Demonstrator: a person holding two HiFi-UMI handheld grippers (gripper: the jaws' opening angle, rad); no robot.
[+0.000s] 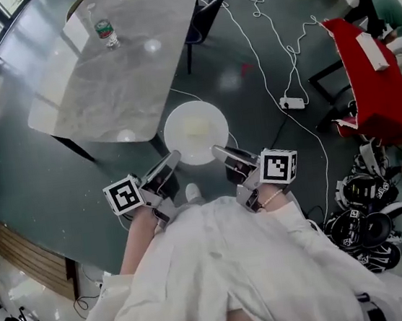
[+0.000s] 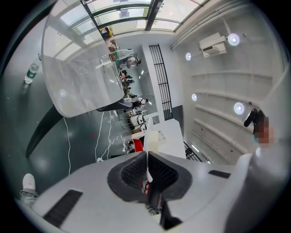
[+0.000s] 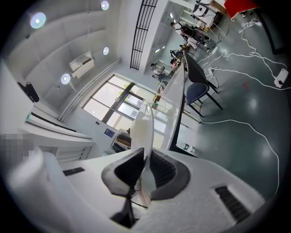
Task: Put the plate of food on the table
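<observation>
Precariously, left gripper point(image 1: 174, 156) and right gripper point(image 1: 218, 150) pinch the plate point(image 1: 196, 129) rim; uneven hands could tip it short of the far table point(image 1: 128, 70).

White plate point(image 1: 196, 132), grey marbled table point(image 1: 120, 64), dark green floor point(image 1: 21, 178), red cloth point(image 1: 371, 81), black-and-white marker cubes point(image 1: 278, 165).

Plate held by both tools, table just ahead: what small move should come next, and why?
Probably carry the plate forward and slightly left, over the table. The left tool and right tool each clamp its rim, but it hangs over the floor beside the table's near corner, not above the top.
</observation>
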